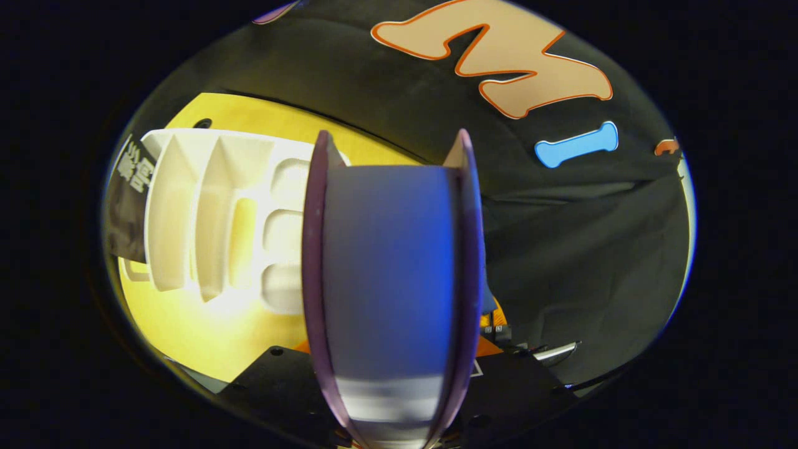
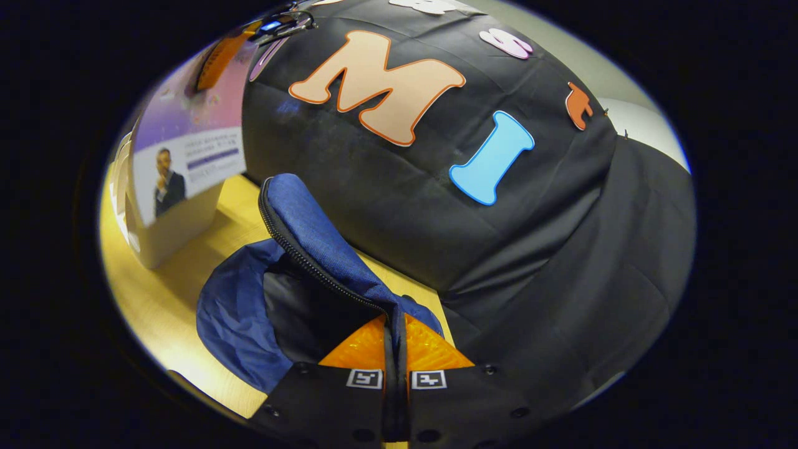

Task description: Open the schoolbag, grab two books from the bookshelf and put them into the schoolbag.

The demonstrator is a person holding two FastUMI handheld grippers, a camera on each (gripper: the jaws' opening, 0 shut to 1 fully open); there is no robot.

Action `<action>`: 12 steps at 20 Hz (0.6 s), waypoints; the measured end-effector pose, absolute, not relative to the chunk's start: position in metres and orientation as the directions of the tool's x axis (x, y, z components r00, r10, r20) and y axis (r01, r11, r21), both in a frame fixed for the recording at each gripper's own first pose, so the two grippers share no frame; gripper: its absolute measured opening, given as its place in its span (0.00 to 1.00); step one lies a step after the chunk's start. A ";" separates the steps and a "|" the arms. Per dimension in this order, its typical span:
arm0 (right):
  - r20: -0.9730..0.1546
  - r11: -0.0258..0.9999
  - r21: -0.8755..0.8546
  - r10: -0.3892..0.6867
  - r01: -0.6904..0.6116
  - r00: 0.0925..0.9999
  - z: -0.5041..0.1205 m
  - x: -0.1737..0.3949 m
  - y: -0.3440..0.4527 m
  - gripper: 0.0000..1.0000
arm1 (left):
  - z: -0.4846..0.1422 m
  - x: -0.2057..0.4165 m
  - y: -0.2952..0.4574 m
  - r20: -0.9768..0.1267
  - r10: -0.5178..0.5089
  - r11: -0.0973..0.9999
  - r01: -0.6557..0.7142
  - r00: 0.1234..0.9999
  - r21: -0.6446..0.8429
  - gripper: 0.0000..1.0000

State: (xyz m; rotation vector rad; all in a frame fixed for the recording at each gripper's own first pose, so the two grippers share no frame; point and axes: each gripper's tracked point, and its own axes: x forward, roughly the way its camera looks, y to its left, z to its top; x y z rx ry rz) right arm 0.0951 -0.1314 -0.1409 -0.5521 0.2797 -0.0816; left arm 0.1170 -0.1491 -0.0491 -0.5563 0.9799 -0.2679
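schoolbag (image 2: 293, 293) rim pinched in closed right tool (image 2: 396, 349); book (image 1: 389, 280) upright, clamped in left tool (image 1: 393, 374)

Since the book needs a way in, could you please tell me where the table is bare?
Bare yellow table lies between the white bookshelf and the open schoolbag. It is crowded at the bag's zipper edge, pinched by the right gripper. The left gripper carries a book beside the shelf.
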 end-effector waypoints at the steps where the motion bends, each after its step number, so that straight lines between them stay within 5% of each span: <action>1: -0.242 0.852 -0.524 -0.149 0.000 0.959 -0.141 0.096 -0.132 0.03 | -0.054 0.125 -0.159 -0.690 -0.474 0.816 -0.021 0.546 -0.578 0.43; 12: -0.239 0.902 -0.432 -0.117 0.003 0.964 -0.131 0.098 -0.136 0.03 | -0.147 0.180 -0.256 -0.557 -0.621 0.695 0.060 0.552 -0.716 0.44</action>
